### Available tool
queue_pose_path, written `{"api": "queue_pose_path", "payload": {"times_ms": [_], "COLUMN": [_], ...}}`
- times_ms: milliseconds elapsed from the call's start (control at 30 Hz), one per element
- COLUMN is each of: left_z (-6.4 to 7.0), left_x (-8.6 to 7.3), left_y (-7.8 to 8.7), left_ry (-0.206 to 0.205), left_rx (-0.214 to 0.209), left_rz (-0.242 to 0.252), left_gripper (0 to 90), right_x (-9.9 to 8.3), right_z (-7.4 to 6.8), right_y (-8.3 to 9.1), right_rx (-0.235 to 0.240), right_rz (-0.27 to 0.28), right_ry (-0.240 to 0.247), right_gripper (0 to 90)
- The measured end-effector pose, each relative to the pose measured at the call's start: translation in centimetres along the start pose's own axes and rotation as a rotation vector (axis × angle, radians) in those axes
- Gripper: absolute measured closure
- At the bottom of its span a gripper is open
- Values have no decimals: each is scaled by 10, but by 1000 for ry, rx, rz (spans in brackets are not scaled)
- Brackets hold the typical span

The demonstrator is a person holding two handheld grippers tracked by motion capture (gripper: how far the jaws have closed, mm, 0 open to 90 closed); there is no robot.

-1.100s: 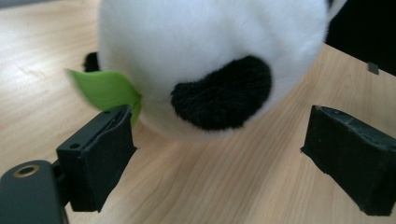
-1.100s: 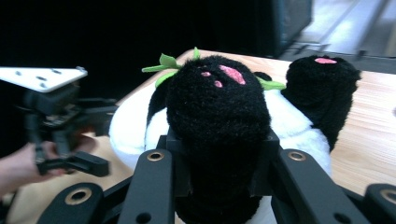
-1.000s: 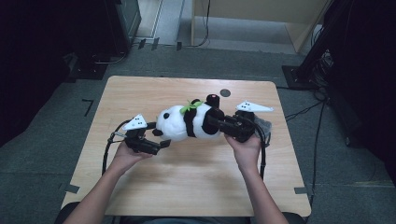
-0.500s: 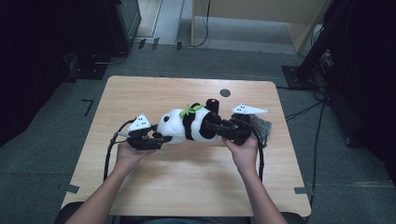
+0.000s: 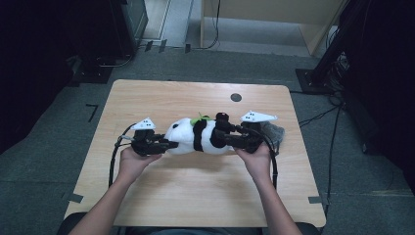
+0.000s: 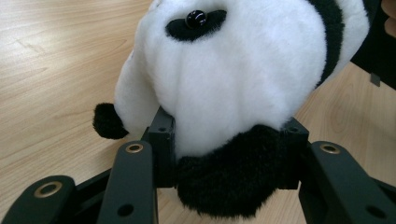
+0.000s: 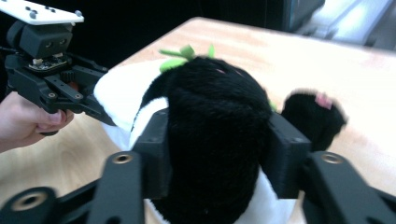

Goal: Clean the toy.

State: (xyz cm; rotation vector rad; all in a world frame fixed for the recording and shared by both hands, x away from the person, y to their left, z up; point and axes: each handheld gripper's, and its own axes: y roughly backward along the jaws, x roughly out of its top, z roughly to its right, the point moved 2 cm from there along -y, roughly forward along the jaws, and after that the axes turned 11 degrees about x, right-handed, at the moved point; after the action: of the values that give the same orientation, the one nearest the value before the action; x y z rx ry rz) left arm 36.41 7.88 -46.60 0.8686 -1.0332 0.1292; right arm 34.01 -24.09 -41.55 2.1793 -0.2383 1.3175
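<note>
A black-and-white panda plush (image 5: 188, 136) with a green leaf (image 5: 200, 118) on it lies sideways over the middle of the wooden table (image 5: 195, 196), stretched between both grippers. My left gripper (image 5: 167, 145) is shut on a black furry part at the panda's head end (image 6: 224, 191), below the white face and its eye (image 6: 196, 18). My right gripper (image 5: 221, 138) is shut on a black limb (image 7: 215, 135) at the other end. Another black paw (image 7: 314, 115) sticks out beside it. The left gripper (image 7: 100, 112) also appears far off in the right gripper view.
A grey crumpled thing (image 5: 275, 132) lies on the table just behind the right hand. A dark round hole (image 5: 236, 97) sits near the table's far edge. Dark equipment and cables stand on the floor around the table. Bare wood stretches near the front edge.
The panda and both grippers have come slightly nearer the person. Its right end has dropped, so it lies more level. Both grips are unchanged.
</note>
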Motion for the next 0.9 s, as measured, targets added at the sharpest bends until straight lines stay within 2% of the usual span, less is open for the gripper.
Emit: {"api": "queue_pose_path", "payload": {"times_ms": [100, 133, 167, 267, 333, 400, 433, 533, 600, 633, 667, 733, 833, 900], "left_z": [-3, -4, -6, -13, -14, -13, -11, -6, -4, -3, -3, 1, 5, 5], "left_x": [2, 3, 4, 6, 9, 12, 12, 16, 17, 17, 17, 18, 18, 18], "left_y": [3, 5, 7, 15, 18, 19, 19, 20, 22, 23, 23, 26, 27, 26], "left_ry": [25, 27, 38, 61, 61, 77, 81, 67, 51, 57, 59, 64, 45, 63], "left_rx": [-6, 11, 16, 21, 16, 7, 2, -20, -16, -24, -27, -31, -37, -51], "left_rz": [-1, 2, 3, 23, 32, 39, 44, 35, 27, 21, 22, 24, 28, 20], "left_gripper": [550, 550, 551, 557, 559, 554, 553, 556, 556, 556, 555, 554, 554, 554], "right_x": [-2, -2, -3, -5, -8, -12, -15, -23, -25, -25, -25, -26, -27, -28], "right_z": [-2, -1, 0, 4, 7, 7, 6, 2, 1, 1, 3, 4, 4, 3], "right_y": [2, 3, 5, 10, 11, 9, 7, -4, -9, -10, -10, -10, -10, -11], "right_rx": [-15, -24, -25, 18, 42, 35, 46, 50, 36, 39, 55, 58, 82, 98], "right_rz": [51, 60, 64, 69, 68, 44, 23, -39, -60, -61, -49, -39, -31, -42], "right_ry": [82, 96, 98, 46, 46, 83, 120, 196, 198, 192, 181, 183, 184, 180], "right_gripper": [391, 369, 361, 346, 328, 318, 309, 230, 184, 179, 163, 135, 106, 103]}}
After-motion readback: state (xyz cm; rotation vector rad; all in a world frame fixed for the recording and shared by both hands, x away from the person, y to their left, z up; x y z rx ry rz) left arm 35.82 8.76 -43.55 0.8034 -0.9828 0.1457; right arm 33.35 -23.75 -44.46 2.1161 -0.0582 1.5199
